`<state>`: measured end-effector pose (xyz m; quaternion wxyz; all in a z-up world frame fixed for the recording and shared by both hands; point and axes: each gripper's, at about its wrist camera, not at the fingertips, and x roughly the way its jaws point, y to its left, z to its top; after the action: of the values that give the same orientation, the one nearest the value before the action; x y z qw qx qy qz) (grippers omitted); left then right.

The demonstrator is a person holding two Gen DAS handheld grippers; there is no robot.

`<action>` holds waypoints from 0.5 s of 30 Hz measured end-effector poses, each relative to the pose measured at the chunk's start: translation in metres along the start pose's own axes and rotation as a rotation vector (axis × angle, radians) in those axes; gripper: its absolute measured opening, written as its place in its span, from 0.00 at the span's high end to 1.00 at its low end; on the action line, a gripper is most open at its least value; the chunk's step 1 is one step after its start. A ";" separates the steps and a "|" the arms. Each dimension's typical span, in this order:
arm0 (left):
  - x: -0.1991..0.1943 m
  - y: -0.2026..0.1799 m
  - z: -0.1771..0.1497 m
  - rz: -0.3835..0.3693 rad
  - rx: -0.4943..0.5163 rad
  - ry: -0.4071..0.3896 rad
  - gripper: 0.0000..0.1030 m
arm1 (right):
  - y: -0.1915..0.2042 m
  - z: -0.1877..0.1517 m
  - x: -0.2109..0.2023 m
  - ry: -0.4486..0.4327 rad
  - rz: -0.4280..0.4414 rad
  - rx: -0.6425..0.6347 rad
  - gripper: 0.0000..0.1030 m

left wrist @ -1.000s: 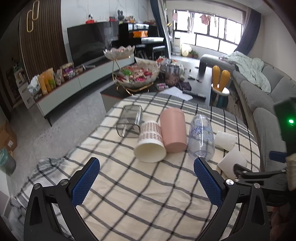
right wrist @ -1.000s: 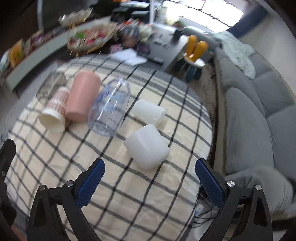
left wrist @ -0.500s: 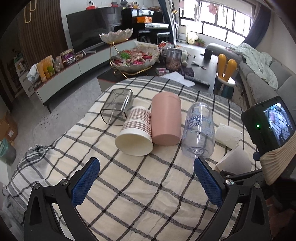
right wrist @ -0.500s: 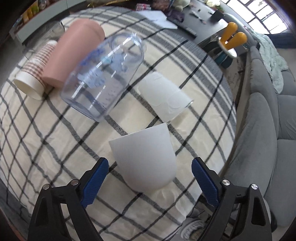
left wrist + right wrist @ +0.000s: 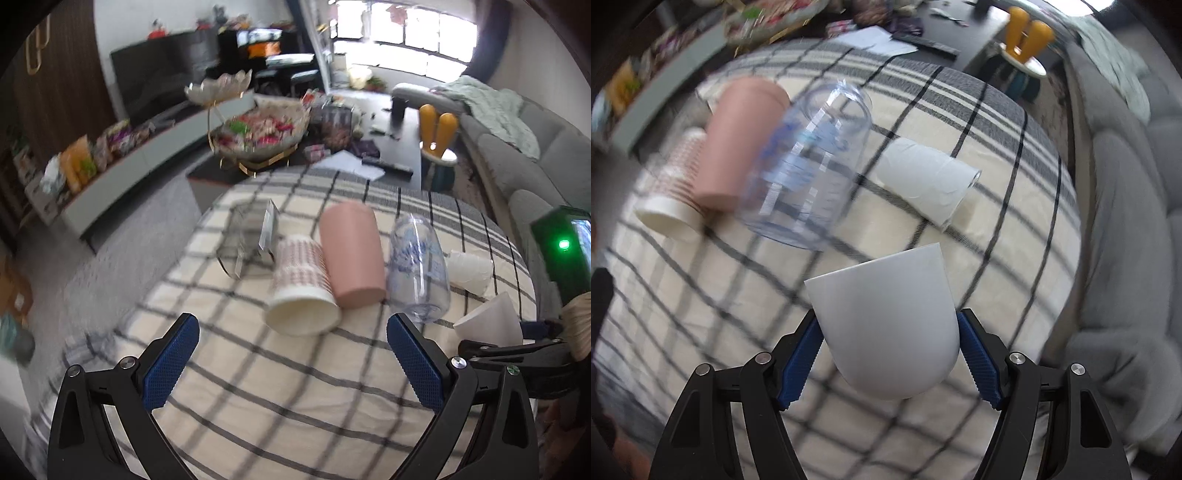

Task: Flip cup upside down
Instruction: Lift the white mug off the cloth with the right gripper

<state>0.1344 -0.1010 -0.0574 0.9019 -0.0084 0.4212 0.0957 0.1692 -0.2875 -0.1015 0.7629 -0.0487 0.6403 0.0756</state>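
Observation:
A row of cups lies on its side on the checked cloth: a square clear cup (image 5: 251,236), a patterned paper cup (image 5: 301,288), a pink cup (image 5: 351,254), a clear printed cup (image 5: 419,269) and a white paper cup (image 5: 471,267). My right gripper (image 5: 888,350) is shut on a smooth white cup (image 5: 890,321), its blue pads (image 5: 799,365) pressed on both sides near the cup's rounded base; the rim points away from the camera. This cup also shows in the left wrist view (image 5: 493,321). My left gripper (image 5: 293,363) is open and empty above the cloth, short of the paper cup.
The table with the checked cloth (image 5: 258,406) drops off to a grey sofa (image 5: 1126,221) on the right and to floor on the left. A dark coffee table with a snack bowl (image 5: 258,136) stands beyond the far edge.
My right gripper moved forward around the white cup and closed on it. The left gripper shifted slightly and stayed open.

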 end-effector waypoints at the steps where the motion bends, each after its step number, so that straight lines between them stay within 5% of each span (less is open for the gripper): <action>1: -0.004 0.011 0.003 -0.013 0.014 -0.017 0.00 | 0.003 -0.005 -0.004 -0.010 0.028 0.040 0.29; 9: -0.029 0.091 0.021 -0.123 0.101 -0.071 0.00 | 0.050 -0.053 -0.012 -0.022 0.328 0.406 0.29; 15: -0.039 0.138 0.019 -0.150 0.178 -0.113 0.00 | 0.099 -0.080 0.006 -0.023 0.452 0.602 0.29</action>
<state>0.0998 0.0301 -0.0062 0.9260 0.0458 0.3747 -0.0094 0.0749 -0.2034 -0.1189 0.7141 0.3210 0.6200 0.0510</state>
